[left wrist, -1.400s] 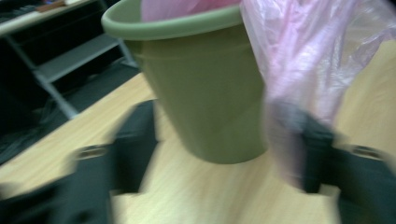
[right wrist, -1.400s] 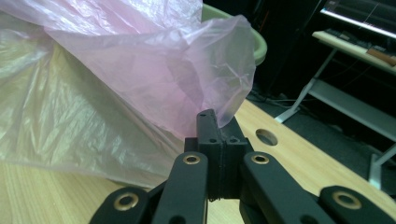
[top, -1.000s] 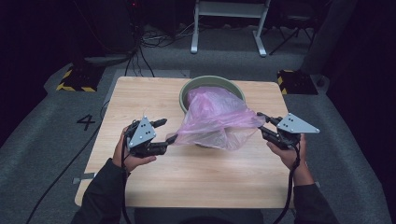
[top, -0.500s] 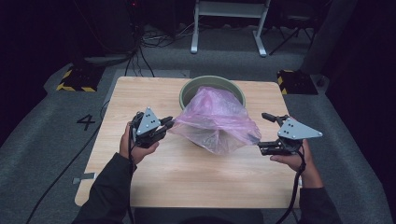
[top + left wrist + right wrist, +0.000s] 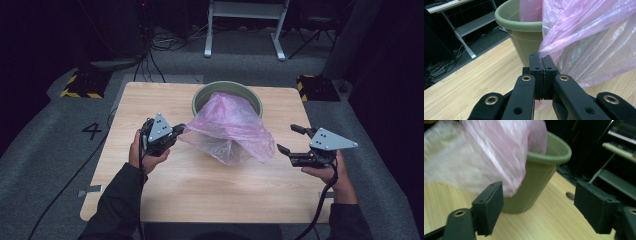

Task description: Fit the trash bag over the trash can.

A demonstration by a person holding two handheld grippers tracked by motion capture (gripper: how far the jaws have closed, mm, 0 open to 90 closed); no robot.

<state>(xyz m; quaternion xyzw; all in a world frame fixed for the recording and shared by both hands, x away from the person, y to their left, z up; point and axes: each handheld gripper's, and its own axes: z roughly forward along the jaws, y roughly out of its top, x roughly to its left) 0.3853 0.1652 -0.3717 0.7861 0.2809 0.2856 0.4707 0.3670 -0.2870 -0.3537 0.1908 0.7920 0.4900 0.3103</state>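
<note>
Crinkled translucent pink bag, apparently draping the pot; left claw pinches it, right claw gapes empty.

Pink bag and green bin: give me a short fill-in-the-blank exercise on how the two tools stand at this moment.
1. The left tool is shut on the edge of the ____ bag.
2. The right tool has its jaws ____ and holds nothing.
3. Part of the bag hangs inside the green ____ on the table.

Missing words: pink; open; bin
</note>
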